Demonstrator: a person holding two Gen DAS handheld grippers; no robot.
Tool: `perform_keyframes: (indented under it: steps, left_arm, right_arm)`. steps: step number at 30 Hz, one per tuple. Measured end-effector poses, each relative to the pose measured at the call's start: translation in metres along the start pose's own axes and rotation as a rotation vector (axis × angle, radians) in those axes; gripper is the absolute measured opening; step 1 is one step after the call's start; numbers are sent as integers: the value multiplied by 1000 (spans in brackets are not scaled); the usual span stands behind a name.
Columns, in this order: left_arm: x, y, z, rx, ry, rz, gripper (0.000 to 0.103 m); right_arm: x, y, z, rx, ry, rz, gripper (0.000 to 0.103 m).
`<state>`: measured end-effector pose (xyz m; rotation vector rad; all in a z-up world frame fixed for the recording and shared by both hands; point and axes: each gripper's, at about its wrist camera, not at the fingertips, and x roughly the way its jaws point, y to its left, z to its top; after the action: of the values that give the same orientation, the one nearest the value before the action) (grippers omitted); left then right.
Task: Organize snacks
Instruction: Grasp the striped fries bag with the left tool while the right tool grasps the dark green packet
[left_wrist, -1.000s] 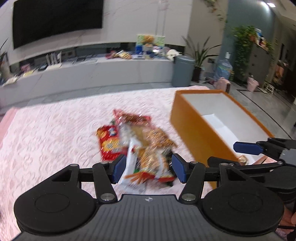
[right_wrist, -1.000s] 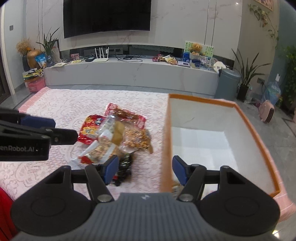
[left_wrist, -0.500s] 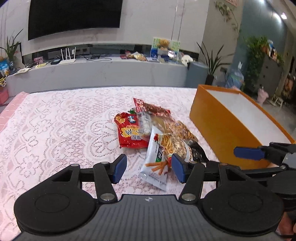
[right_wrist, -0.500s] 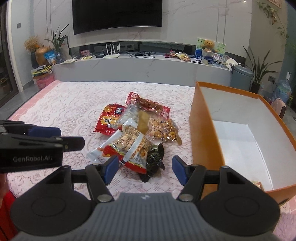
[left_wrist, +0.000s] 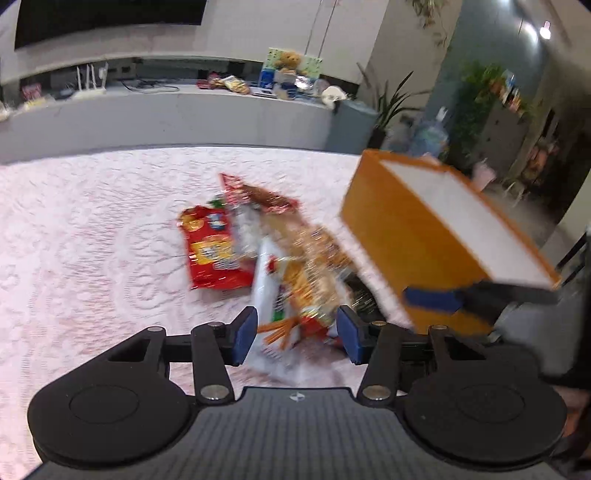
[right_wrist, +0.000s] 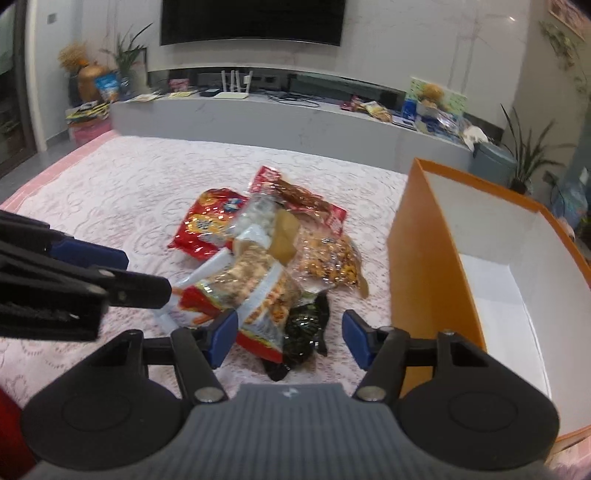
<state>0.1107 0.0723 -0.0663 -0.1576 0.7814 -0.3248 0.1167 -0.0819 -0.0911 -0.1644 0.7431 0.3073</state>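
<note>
On the lace-covered table (right_wrist: 110, 192), the snack packets (right_wrist: 266, 258) lie heaped just beside the orange box (right_wrist: 417, 258), handy for loading. Your left tool (left_wrist: 295, 330) and right tool (right_wrist: 288, 338) are both closing, pads gripping nothing yet.

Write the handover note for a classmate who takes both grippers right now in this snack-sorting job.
Left gripper: jaws closing, pads not yet pressing; the white stick-snack packet lies between them.
Right gripper: jaws closing, nothing gripped; the dark green packet sits between its fingers.
Snacks: all in one pile on the pink lace cloth, left of the orange box.
Done: no packet from this pile is seen in the box; its interior looks mostly bare, though part is hidden.
Left: grasp each packet and place it in the box.
</note>
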Motion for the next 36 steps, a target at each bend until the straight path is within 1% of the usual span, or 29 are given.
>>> perform_keyframes:
  steps: [2, 5, 6, 7, 9, 11, 15, 18, 20, 21, 22, 23, 25, 27, 30, 33, 34, 35, 36]
  left_arm:
    - [10, -3, 6, -10, 23, -15, 58]
    - [27, -7, 12, -14, 50, -18, 60]
    - [33, -6, 14, -30, 58, -21, 66]
    - [39, -5, 15, -56, 69, -25, 68]
    - [52, -2, 18, -114, 101, -50, 68]
    - [60, -1, 19, -142, 118, -61, 68]
    - [75, -2, 20, -168, 166, -30, 68]
    - [86, 0, 19, -200, 207, -27, 67]
    - [91, 3, 17, -234, 223, -28, 62]
    - [92, 4, 16, -249, 225, -35, 60]
    - [92, 5, 16, -259, 225, -38, 55]
    - [92, 5, 15, -264, 225, -41, 53]
    - [91, 4, 16, -259, 223, -38, 45]
    - [87, 2, 17, -248, 214, -28, 44]
    - [76, -3, 20, -215, 174, -10, 43]
    - [56, -6, 24, -156, 122, 37, 43]
    - [52, -7, 25, -145, 111, 51, 43]
    - [47, -6, 25, -137, 99, 61, 43]
    - [43, -4, 25, -136, 93, 66, 43]
  right_arm:
    - [2, -3, -2, -4, 7, -16, 46]
    - [2, -3, -5, -34, -6, -75, 45]
    - [3, -4, -5, -44, -3, -86, 44]
    - [5, -6, -5, -50, 0, -86, 41]
    - [9, -8, -5, -55, 5, -85, 35]
    - [13, -8, -4, -62, 6, -84, 35]
    - [19, -7, -6, -70, 14, -76, 35]
    - [21, -7, -7, -70, 21, -68, 35]
    - [22, -7, -7, -74, 25, -68, 35]
    - [22, -7, -7, -74, 25, -66, 35]
    - [22, -7, -7, -74, 25, -65, 35]
    - [22, -7, -7, -76, 26, -65, 35]
    - [22, -7, -6, -76, 27, -64, 35]
    - [22, -8, -5, -69, 26, -60, 35]
    - [21, -9, -4, -56, 20, -52, 37]
    - [21, -11, -3, -42, 14, -41, 39]
    - [22, -11, -2, -37, 14, -35, 41]
    - [24, -11, -1, -33, 14, -30, 46]
    - [26, -11, -1, -29, 14, -27, 47]
